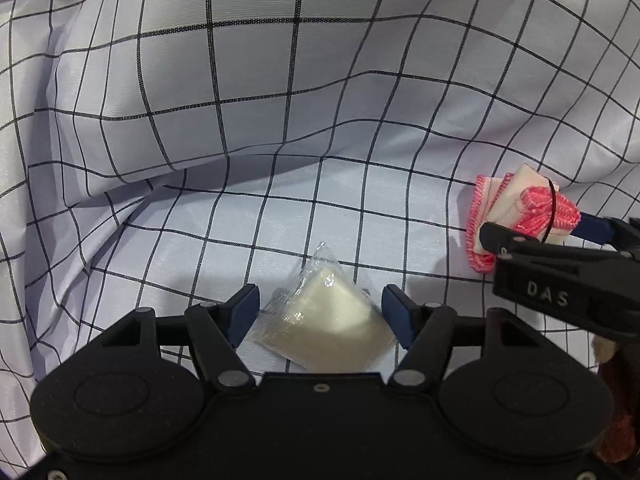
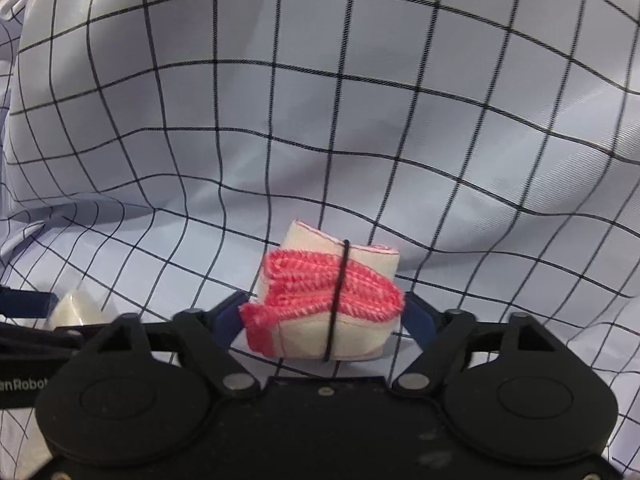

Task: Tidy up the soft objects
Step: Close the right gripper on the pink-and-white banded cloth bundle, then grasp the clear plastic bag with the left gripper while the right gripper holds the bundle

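checked cloth (image 1: 280,80), one wrapped pad (image 1: 332,320), one banded towel (image 2: 332,300)

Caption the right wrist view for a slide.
Right gripper closed around a banded pink-and-white cloth bundle on checked fabric.

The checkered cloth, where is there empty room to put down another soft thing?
The checkered cloth lies bare beyond the plastic-wrapped white pad, up to the raised folds. It is crowded at the near edge, where the left gripper straddles that pad and the right gripper brackets the pink-edged cloth bundle.
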The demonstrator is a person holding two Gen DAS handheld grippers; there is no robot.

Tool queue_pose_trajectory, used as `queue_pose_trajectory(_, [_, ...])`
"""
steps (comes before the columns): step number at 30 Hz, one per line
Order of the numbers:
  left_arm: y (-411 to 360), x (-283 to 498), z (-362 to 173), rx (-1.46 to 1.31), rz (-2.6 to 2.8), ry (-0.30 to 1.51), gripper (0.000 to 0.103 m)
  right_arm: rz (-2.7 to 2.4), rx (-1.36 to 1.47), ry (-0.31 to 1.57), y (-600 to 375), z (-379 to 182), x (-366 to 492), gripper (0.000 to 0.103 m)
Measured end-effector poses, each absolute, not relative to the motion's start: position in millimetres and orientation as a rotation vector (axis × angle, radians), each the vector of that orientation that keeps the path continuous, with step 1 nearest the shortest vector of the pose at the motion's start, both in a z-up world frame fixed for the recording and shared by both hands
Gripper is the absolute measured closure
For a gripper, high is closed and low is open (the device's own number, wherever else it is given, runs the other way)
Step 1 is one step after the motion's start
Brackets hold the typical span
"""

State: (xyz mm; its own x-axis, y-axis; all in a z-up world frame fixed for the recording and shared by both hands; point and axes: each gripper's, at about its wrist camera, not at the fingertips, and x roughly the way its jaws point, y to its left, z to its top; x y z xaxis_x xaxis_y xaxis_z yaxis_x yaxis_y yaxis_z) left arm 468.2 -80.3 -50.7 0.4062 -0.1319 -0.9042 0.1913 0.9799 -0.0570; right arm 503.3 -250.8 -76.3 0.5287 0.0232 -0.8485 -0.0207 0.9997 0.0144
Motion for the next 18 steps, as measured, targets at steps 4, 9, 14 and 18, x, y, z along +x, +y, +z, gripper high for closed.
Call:
queue_pose_trajectory(4, [-80.5,463.4,-50.9,0.057,-0.204,1.129,0.04,0.03,-0.007,1.016,-248.1,-76.0,505.6,0.032])
queue_pose_trajectory(9, [-76.8,459.2,-45.1,0.055,-0.198,1.115,0.04,0.042,-0.025,1.009,-246.8,-67.9,502.8,0.032])
queue_pose_trajectory(14, [-70.0,452.5,-36.0,0.053,-0.187,1.097,0.04,0.06,-0.012,0.984,-243.0,-51.5,498.9,0.032])
queue_pose_trajectory(18, [-59.6,443.8,-30.8,0.053,-0.176,1.086,0.045,0.091,0.002,0.965,-233.1,-33.6,495.7,0.032])
